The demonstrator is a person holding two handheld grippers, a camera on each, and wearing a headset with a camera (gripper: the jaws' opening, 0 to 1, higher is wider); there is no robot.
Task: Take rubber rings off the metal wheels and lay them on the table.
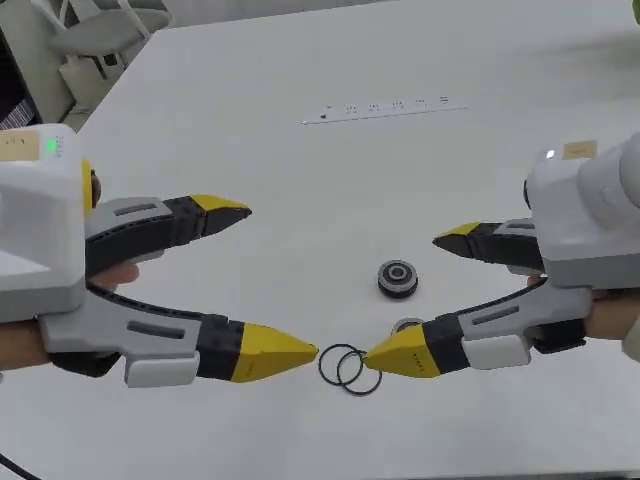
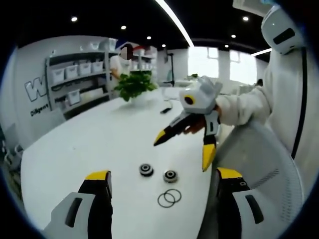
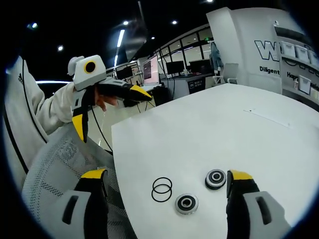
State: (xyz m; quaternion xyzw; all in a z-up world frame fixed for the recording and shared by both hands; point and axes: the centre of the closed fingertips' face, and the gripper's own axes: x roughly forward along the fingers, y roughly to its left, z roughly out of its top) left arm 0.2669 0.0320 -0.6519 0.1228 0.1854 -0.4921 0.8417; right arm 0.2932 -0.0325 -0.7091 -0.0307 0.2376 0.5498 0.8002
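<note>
Black rubber rings (image 1: 349,368), two overlapping, lie flat on the white table (image 1: 300,150) near two metal wheels (image 1: 397,278). Left gripper (image 1: 280,281) and right gripper (image 2: 181,156) hover either side, jaws spread wide, holding nothing. Shelves (image 2: 75,79) and a plant (image 2: 132,84) sit behind.

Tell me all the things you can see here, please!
rubber rings: two, black, overlapping on the table, near its front edge
metal wheels: two, silver and dark, on the table just beyond the rings
table: one, white, under everything
strip: one, white with small marks, far side of the table
chair: one, white, past the table's far left corner
plant: one, green, far end of the table
left gripper: one, grey with yellow tips, open, left of the rings
right gripper: one, same colours, open, right of the rings
</note>
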